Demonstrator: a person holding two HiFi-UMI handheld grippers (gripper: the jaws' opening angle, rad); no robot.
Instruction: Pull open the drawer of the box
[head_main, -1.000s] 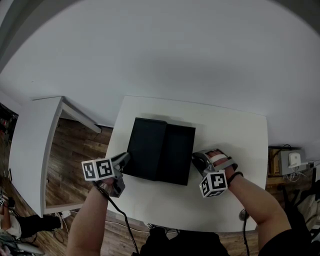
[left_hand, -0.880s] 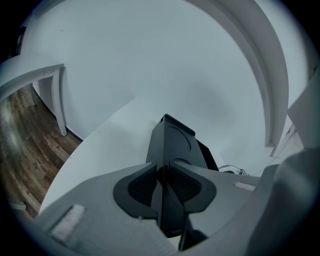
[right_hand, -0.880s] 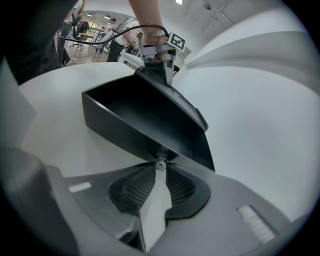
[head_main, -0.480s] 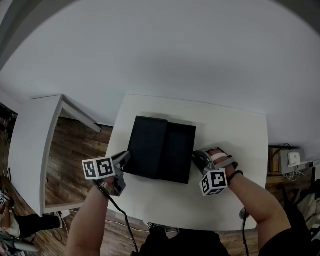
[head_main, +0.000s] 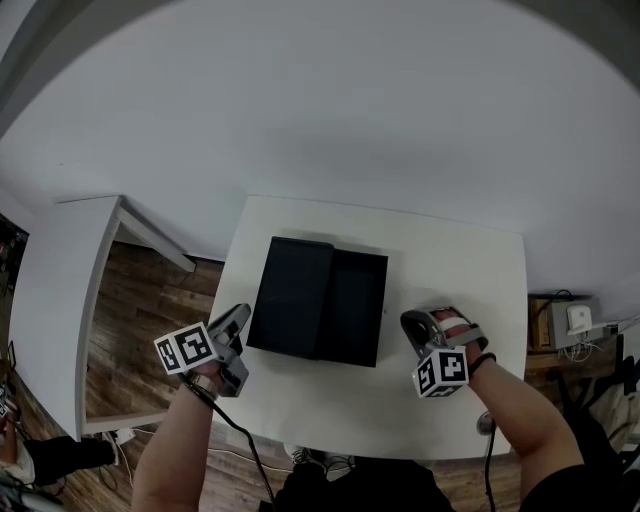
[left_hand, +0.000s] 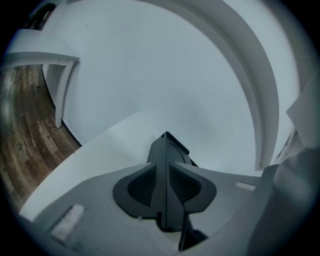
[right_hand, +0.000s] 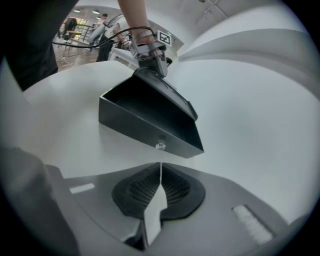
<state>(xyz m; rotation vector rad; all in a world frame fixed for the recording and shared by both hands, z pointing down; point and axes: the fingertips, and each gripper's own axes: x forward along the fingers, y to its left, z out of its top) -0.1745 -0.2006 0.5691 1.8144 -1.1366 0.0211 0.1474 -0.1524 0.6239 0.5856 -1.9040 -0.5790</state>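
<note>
A black box lies on the white table, its drawer slid out to the right and empty inside. The drawer front carries a small clear knob. My right gripper hovers a short way right of the drawer, apart from the knob; its jaws are closing, the tips meet and nothing is between them. My left gripper is at the box's left end, and a dark edge of the box sits between its pads. From the right gripper view, the left gripper shows at the box's far end.
A second white table stands to the left over wooden floor. A small device with cables sits on a ledge at the right. People stand far off in the background.
My right gripper has come off the drawer front and drawn back to the right. The drawer has stayed out. The left arm has shifted slightly down and left.
</note>
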